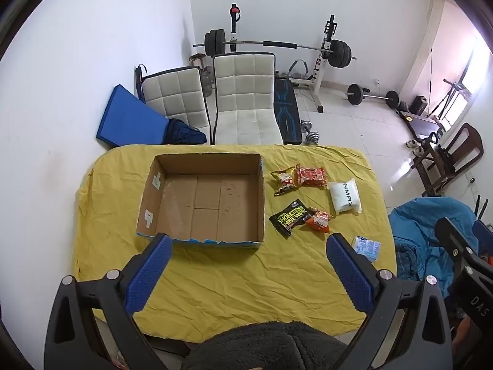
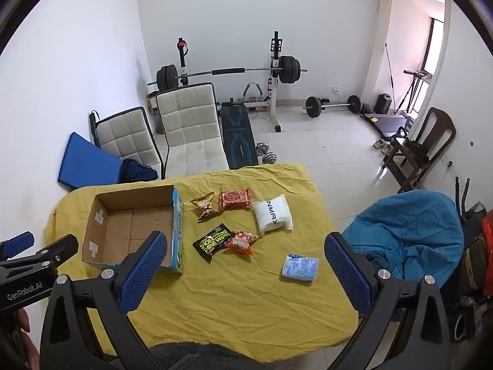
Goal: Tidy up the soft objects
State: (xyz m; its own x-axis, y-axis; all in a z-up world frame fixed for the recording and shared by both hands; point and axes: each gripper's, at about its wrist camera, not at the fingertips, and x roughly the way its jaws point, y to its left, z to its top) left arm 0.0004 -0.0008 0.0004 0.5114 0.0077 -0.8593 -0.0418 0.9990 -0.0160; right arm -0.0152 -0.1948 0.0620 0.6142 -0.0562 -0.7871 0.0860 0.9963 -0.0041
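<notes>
An empty open cardboard box (image 1: 203, 203) (image 2: 129, 231) sits on the left of a table with a yellow cloth (image 1: 240, 280) (image 2: 246, 302). To its right lie several soft packets: a black shoe-wipes pack (image 1: 289, 217) (image 2: 213, 241), an orange snack bag (image 1: 319, 219) (image 2: 242, 240), a gold snack bag (image 1: 283, 180) (image 2: 205, 205), a red packet (image 1: 311, 177) (image 2: 234, 199), a white pouch (image 1: 344, 197) (image 2: 272, 215) and a pale blue tissue pack (image 1: 366, 246) (image 2: 299, 267). My left gripper (image 1: 249, 249) is open and empty above the near table. My right gripper (image 2: 246, 246) is open and empty.
Two white padded chairs (image 1: 243, 98) (image 2: 191, 123) stand behind the table, with a blue mat (image 1: 129, 120) against the wall and a barbell bench (image 1: 286, 104) behind. A blue beanbag (image 2: 409, 231) sits right of the table. A wooden chair (image 2: 422, 148) stands at far right.
</notes>
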